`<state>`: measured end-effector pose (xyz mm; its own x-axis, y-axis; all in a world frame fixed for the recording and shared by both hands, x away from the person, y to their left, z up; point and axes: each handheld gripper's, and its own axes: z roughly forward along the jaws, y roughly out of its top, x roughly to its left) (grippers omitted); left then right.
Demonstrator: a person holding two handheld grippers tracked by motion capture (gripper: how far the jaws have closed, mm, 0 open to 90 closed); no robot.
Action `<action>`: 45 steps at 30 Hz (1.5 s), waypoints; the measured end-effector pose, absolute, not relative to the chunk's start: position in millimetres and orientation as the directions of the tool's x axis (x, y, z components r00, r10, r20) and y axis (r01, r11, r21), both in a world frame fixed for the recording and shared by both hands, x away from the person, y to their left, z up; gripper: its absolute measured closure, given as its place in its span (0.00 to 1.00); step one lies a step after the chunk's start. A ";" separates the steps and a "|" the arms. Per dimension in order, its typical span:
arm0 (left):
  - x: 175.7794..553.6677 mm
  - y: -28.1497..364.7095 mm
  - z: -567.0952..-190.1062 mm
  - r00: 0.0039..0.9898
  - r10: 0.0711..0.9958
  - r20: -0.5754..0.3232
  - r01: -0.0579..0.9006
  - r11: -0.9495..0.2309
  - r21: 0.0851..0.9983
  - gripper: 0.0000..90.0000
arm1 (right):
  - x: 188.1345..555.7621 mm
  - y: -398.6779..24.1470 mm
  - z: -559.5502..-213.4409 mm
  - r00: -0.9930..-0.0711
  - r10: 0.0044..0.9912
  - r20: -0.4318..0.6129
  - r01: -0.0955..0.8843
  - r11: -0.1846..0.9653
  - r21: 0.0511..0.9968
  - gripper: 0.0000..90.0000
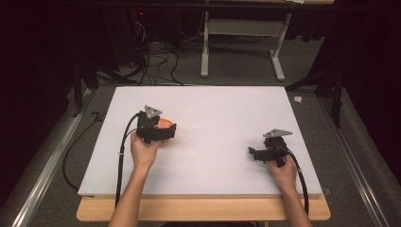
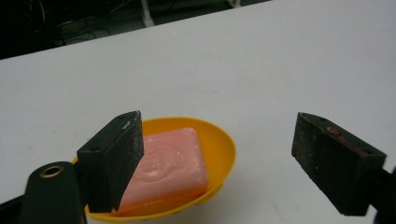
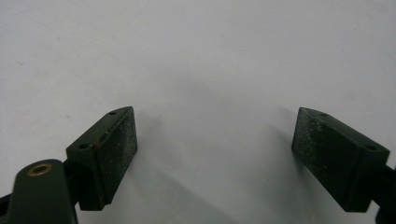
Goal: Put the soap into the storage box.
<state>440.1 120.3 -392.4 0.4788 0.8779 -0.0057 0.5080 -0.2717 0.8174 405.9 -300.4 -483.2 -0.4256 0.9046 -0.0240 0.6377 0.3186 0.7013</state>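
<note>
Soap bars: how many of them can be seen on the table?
1. The pink soap bar lies in the yellow dish on the left part of the white table, just beyond the left gripper. The dish may hide nothing more, as far as visible.

Soap bar: pink, faint embossed mark
Soap dish: yellow-orange
Table top: plain white, pale wood edge
Left gripper: black
Right gripper: black, speckled pads
Floor: grey carpet
</note>
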 end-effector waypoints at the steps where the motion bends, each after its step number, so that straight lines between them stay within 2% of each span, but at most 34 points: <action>1: 437.8 119.8 -391.3 0.487 0.873 -0.005 0.502 -0.275 0.820 0.20 | 405.8 -300.3 -483.2 -0.425 0.905 -0.024 0.638 0.319 0.701 0.17; 18: 414.1 112.2 -379.8 0.564 0.825 -0.028 0.450 -0.279 0.848 0.20 | 405.8 -300.3 -483.2 -0.425 0.905 -0.024 0.638 0.318 0.701 0.17; 45: 383.1 90.4 -393.9 0.661 0.748 -0.056 0.435 -0.322 0.841 0.20 | 405.8 -300.2 -483.1 -0.424 0.906 -0.022 0.640 0.316 0.701 0.17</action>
